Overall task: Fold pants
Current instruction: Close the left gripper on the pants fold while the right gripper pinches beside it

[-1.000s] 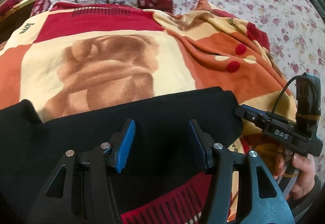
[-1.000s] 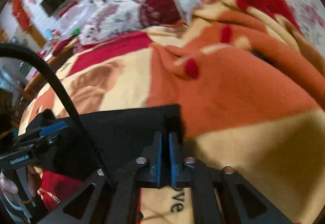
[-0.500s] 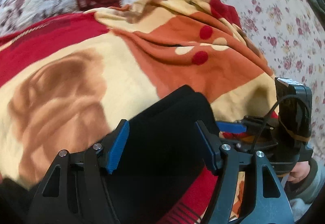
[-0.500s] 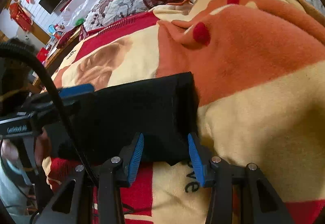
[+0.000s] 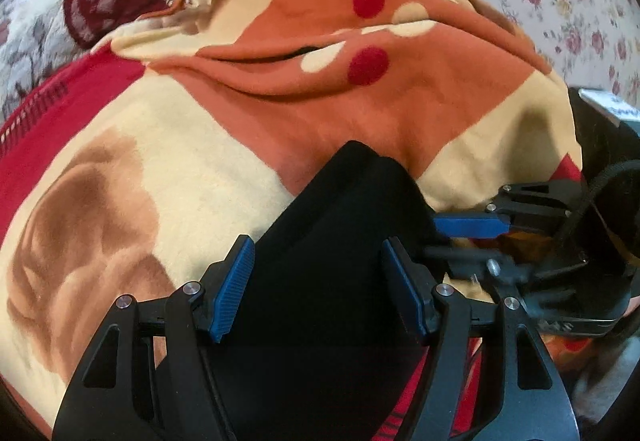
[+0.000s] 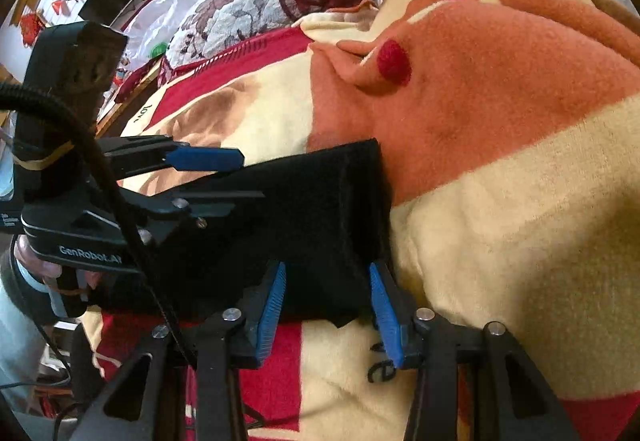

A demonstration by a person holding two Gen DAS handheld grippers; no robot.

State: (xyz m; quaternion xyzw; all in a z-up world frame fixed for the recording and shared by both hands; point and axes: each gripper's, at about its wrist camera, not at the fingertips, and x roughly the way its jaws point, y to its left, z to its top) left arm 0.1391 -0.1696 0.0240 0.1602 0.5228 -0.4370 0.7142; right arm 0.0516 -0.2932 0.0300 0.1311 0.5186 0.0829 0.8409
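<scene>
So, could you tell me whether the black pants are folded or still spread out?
Folded: the black pants lie as a compact, layered bundle on the blanket, stacked edges showing at the end nearest the right claw.

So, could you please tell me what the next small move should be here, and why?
Probably draw both back: the left hand-held gripper and right hand-held gripper are open, the black pants lie folded on the blanket, and neither grips them.
</scene>
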